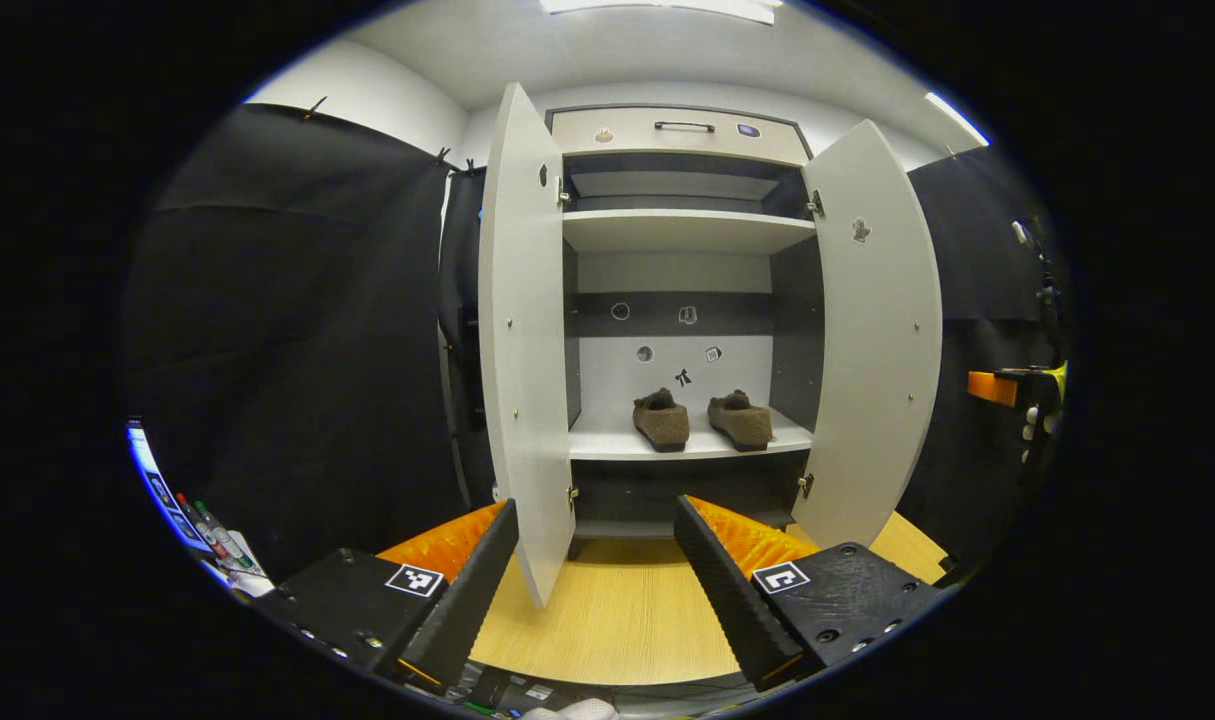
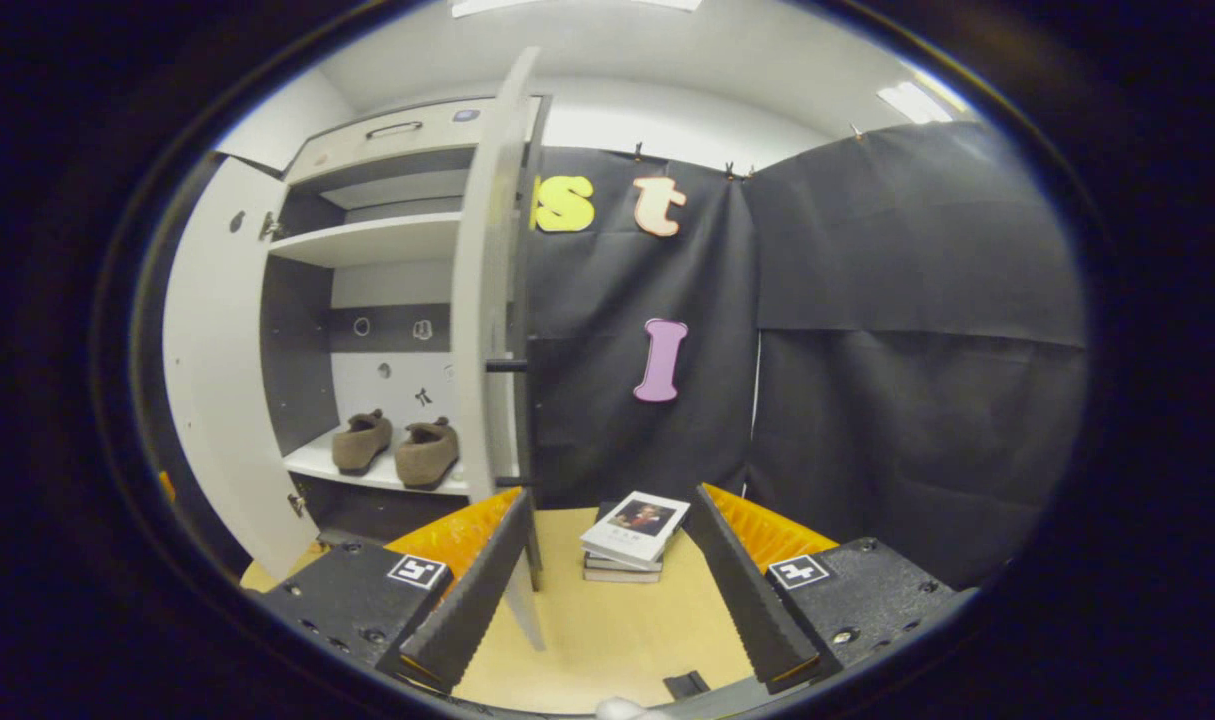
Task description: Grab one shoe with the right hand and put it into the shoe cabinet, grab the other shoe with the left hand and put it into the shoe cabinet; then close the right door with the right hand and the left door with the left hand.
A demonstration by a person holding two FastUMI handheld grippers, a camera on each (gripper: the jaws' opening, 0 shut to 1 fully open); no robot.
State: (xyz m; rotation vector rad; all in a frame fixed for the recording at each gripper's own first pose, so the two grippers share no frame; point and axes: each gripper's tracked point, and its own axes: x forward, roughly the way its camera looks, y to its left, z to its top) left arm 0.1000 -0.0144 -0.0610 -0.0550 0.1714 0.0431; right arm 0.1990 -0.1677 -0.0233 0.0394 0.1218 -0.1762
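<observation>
Brown shoes [image 1: 702, 420] x2 on cabinet shelf [image 1: 692, 443], both doors open, L tongs [image 1: 597, 560] & R tongs [image 2: 607, 560] apart, empty

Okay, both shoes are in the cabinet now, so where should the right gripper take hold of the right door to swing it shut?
Probably the right door's free vertical edge, by the dark handle jutting from its outer face. The door stands edge-on before the open right gripper, so come from the outer side, near the stack of books, and push toward the shoes.
</observation>
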